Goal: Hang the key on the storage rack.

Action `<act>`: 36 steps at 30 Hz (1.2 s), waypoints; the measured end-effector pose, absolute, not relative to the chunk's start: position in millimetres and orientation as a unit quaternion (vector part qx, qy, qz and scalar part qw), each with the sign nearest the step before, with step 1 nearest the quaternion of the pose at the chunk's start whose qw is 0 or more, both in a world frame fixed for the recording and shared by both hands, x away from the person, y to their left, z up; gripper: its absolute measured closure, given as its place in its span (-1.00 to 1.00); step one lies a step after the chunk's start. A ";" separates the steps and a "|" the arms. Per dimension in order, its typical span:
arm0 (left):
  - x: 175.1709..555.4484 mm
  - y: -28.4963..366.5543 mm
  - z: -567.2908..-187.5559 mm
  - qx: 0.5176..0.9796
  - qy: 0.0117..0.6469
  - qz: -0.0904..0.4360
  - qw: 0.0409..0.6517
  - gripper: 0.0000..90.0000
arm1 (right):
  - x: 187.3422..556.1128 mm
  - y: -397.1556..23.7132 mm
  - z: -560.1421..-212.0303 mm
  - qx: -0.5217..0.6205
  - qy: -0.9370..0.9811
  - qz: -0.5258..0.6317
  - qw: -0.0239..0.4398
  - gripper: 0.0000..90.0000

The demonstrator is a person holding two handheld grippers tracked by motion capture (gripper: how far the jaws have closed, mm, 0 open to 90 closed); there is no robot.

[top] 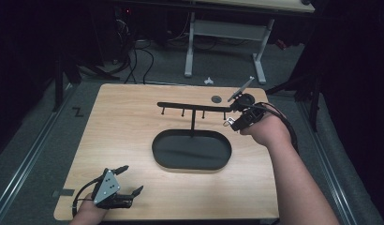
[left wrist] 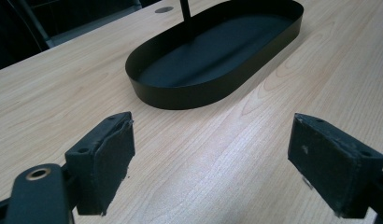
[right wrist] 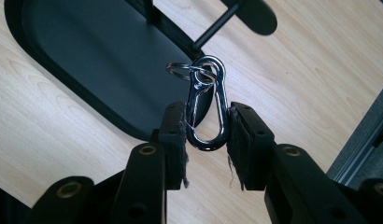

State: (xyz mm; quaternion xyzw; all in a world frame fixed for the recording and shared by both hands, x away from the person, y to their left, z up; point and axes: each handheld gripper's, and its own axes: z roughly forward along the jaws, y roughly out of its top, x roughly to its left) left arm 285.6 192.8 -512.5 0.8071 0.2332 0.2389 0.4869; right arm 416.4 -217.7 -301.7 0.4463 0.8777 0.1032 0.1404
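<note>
We are pinching a silver carabiner clip (right wrist: 207, 105) between the fingers (right wrist: 175, 140) of the right gripper (right wrist: 206, 140), the pads pressing on its long sides near the lower loop, a small key ring (right wrist: 182, 71) hanging through its top end. The clip is looking hard, smooth and light, so it is likely to slip or swivel; gripping flat across both side bars, as now, is seeming the safest hold. It is hovering at a peg at the right end of the black hook rack (top: 192, 108), above the far right of the tabletop (top: 134, 117). Beneath the rack, the black oval tray (left wrist: 217, 88) is sitting mid-tabletop. Near left, the left gripper (left wrist: 213, 163) is resting with fingers spread wide, holding nothing.
</note>
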 end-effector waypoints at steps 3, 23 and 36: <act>285.7 193.0 -512.6 0.807 0.234 0.238 0.488 -0.66 | 419.6 -215.4 -299.3 0.443 0.879 0.102 0.145 0.51; 285.5 195.4 -512.1 0.805 0.236 0.239 0.489 -0.66 | 444.3 -215.9 -305.3 0.469 0.865 0.105 0.145 0.51; 285.7 193.4 -513.2 0.807 0.234 0.236 0.488 -0.66 | 444.8 -219.5 -311.1 0.478 0.859 0.111 0.145 0.49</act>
